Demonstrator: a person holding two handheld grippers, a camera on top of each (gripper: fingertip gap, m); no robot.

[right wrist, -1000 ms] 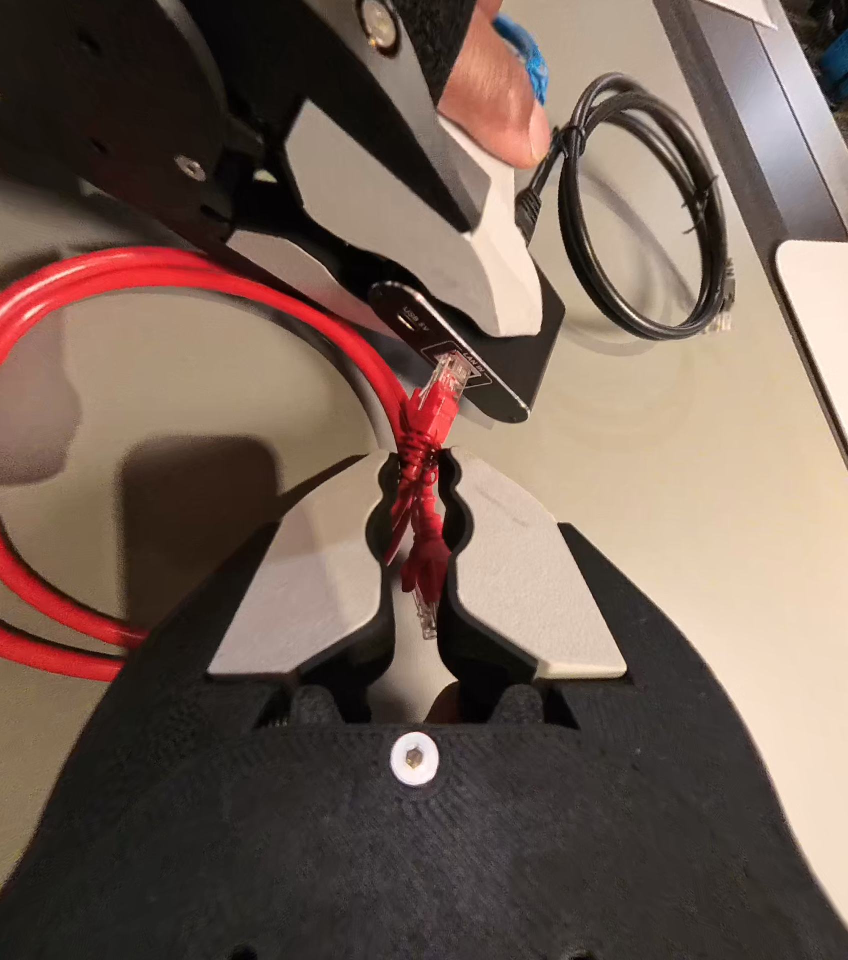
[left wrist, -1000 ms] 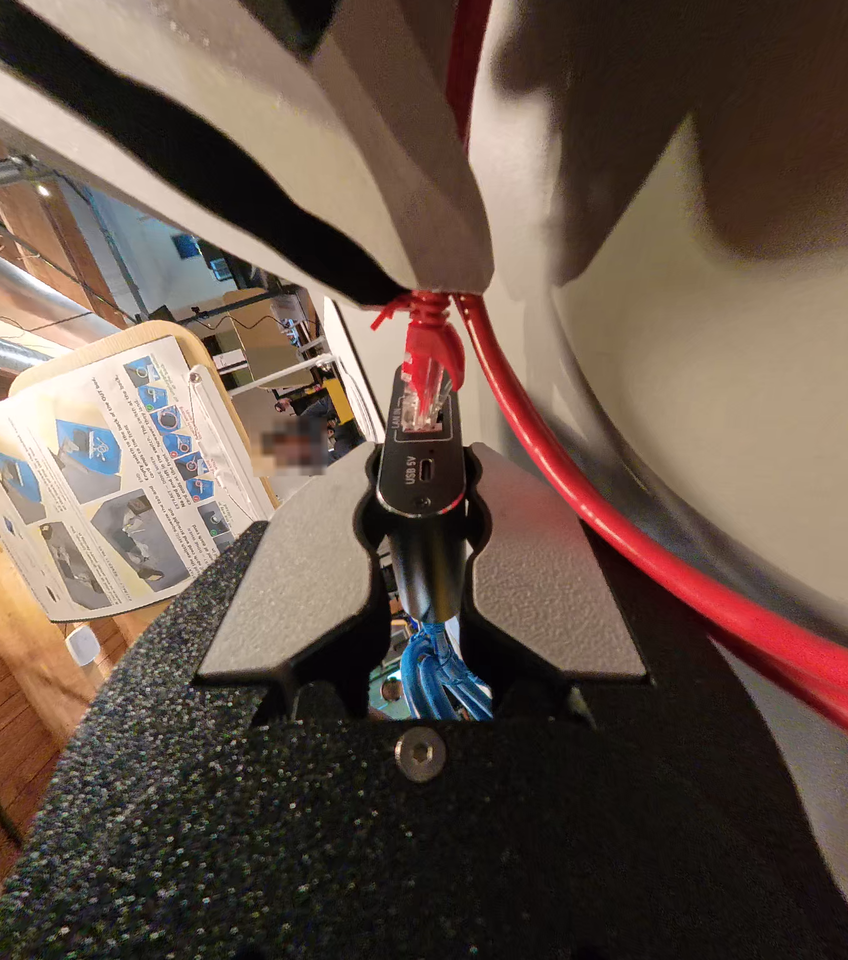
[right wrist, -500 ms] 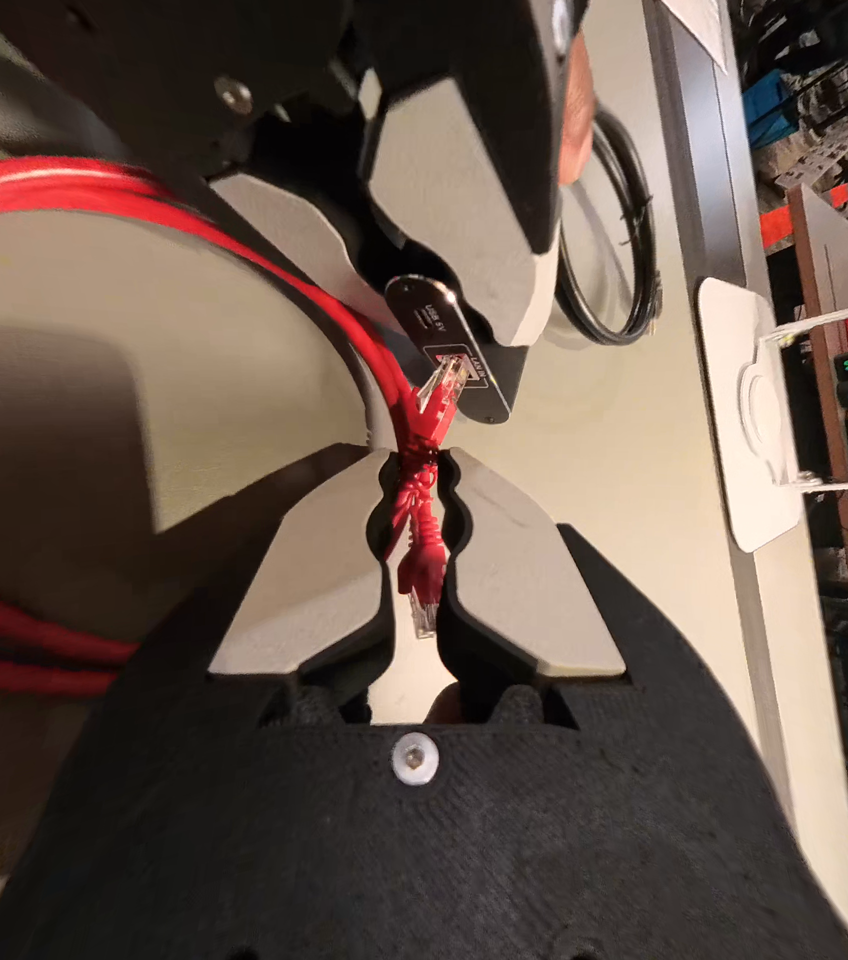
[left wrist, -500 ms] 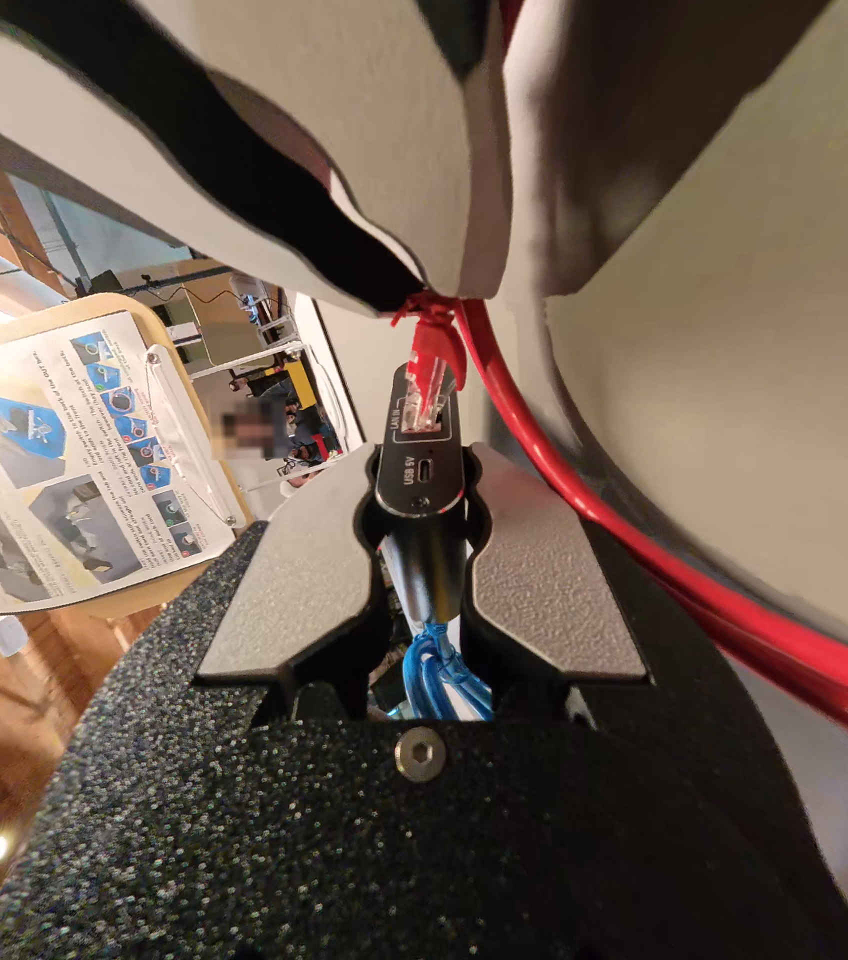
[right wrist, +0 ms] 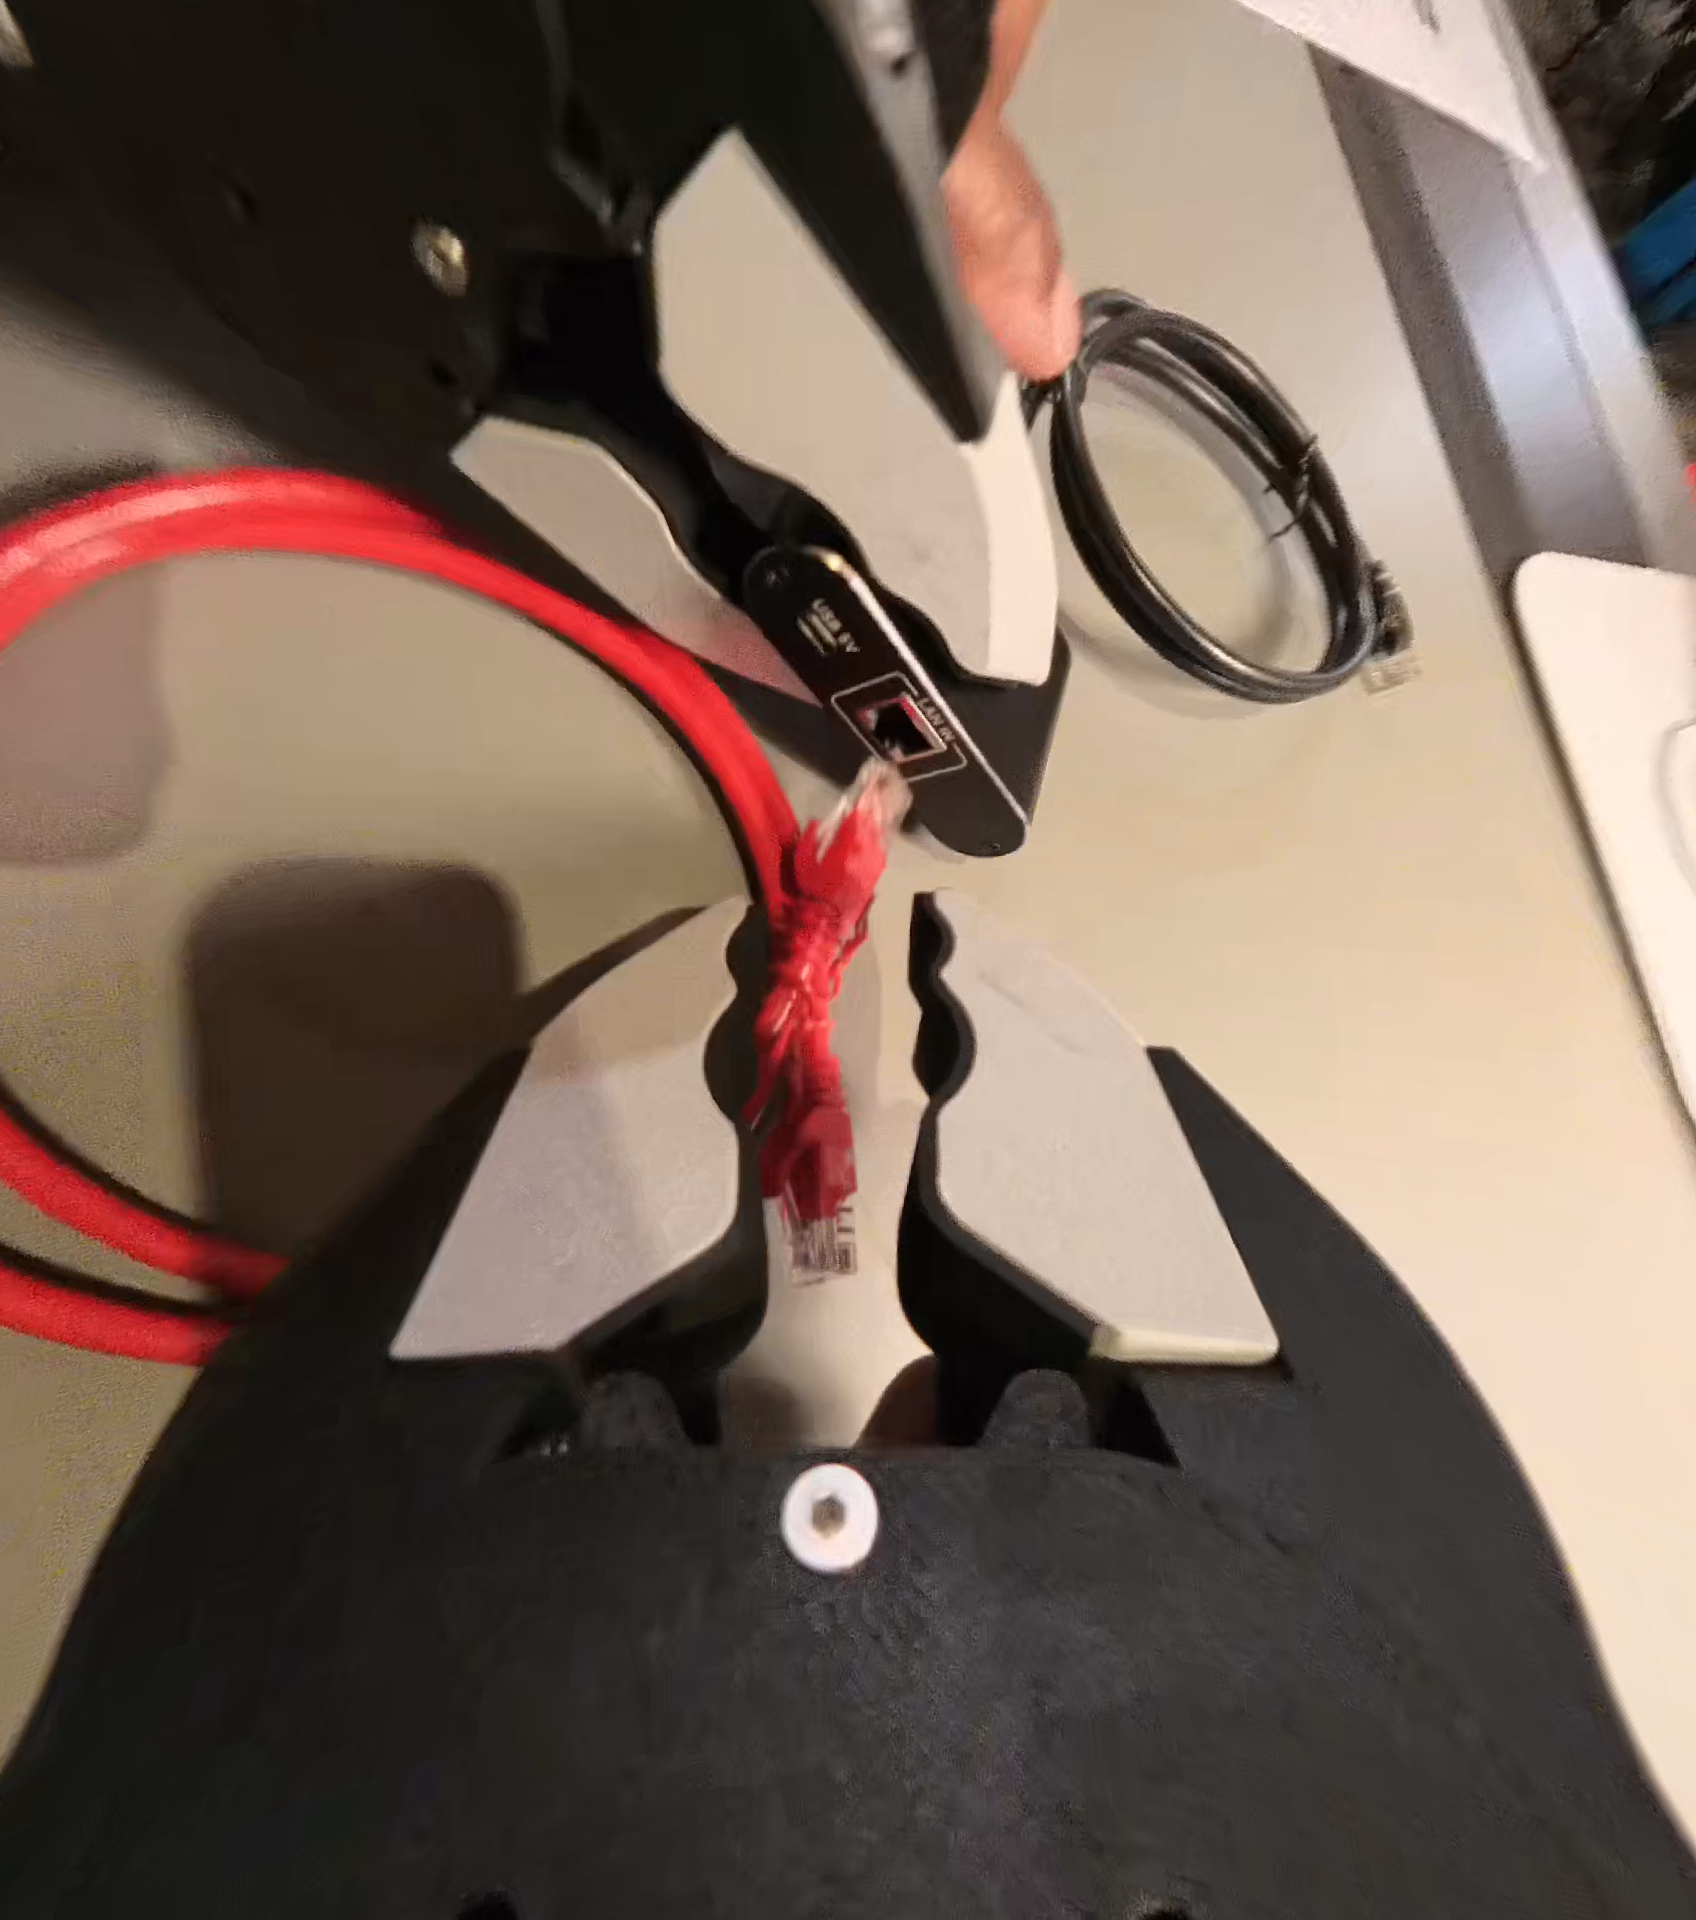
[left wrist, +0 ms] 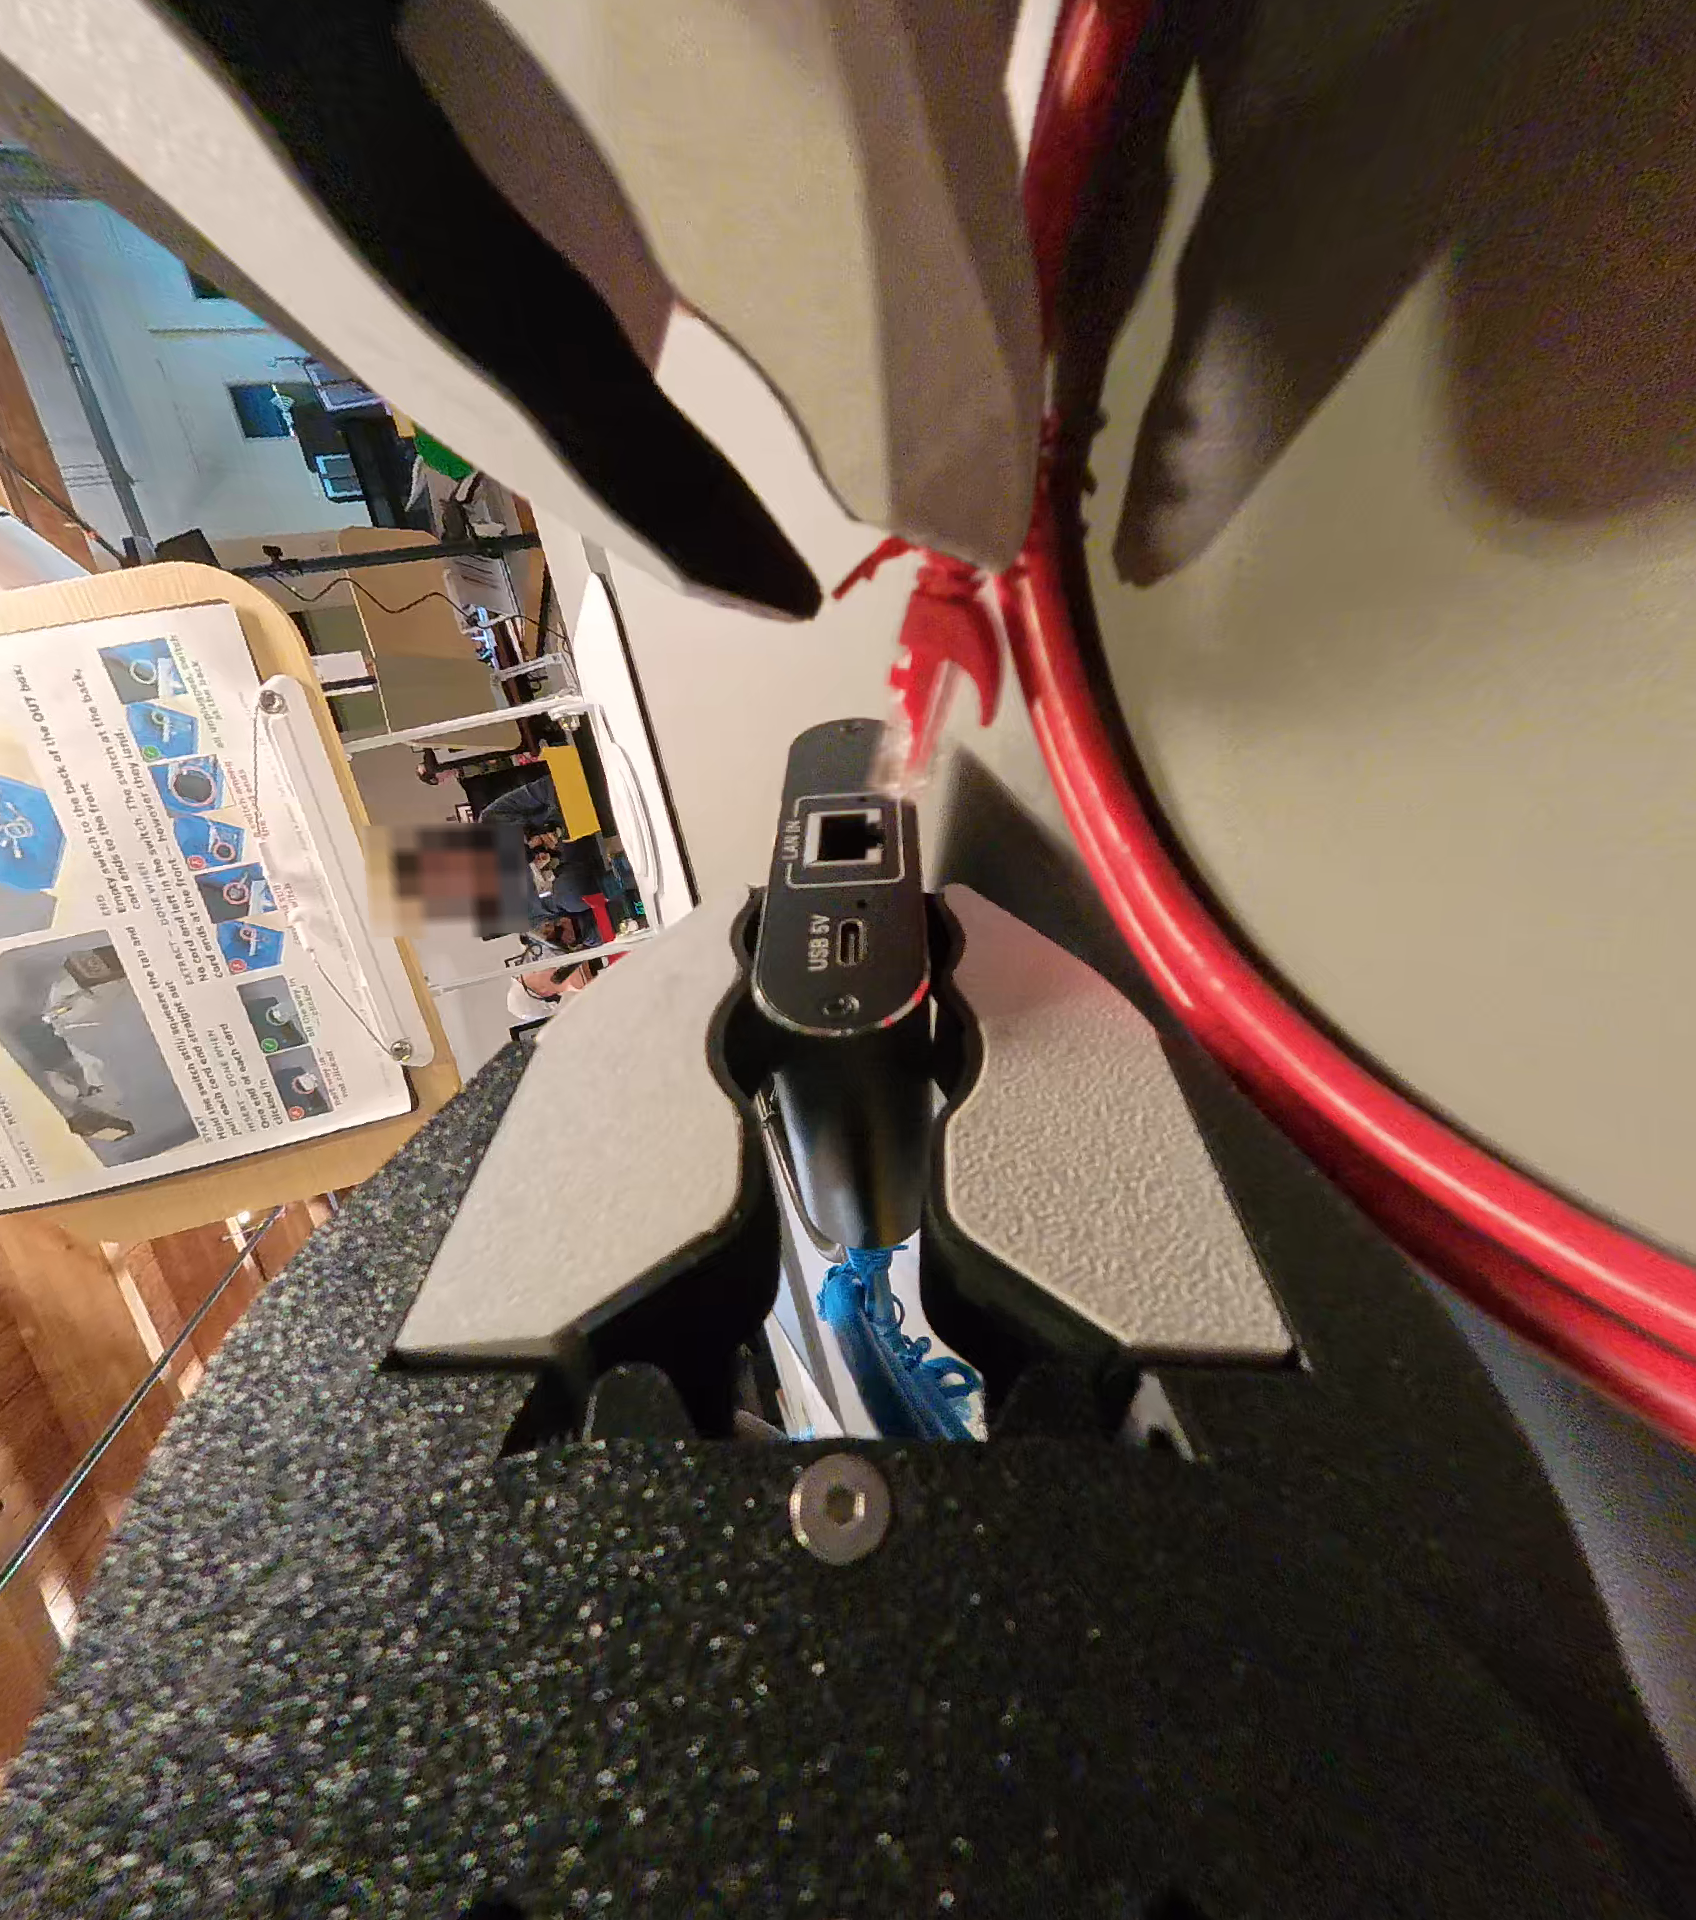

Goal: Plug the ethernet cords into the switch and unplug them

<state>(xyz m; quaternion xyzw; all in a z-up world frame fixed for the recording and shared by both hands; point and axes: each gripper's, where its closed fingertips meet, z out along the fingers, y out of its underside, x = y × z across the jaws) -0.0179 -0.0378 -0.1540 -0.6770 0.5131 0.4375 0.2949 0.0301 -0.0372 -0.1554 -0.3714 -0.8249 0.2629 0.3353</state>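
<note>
beige table (right wrist: 1291,1039); red plug (right wrist: 839,847) beside tool (right wrist: 828,925)

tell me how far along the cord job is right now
Looks done: the red cord plug sits just outside the switch, whose port is empty. In hand: the left gripper clamps the switch; the right gripper has opened around the red cord. Left: a black cord lies coiled on the table.

switch (left wrist: 842,914) glossy black, white print on its end face; ethernet cord (right wrist: 304,540) red, clear plug; second cord (right wrist: 1228,499) black, coiled; third cord (left wrist: 885,1340) blue; gripper (right wrist: 828,935) speckled black body, grey pads; bench (right wrist: 1291,1039) plain beige; instruction sheet (left wrist: 96,894) white with blue photos
</note>
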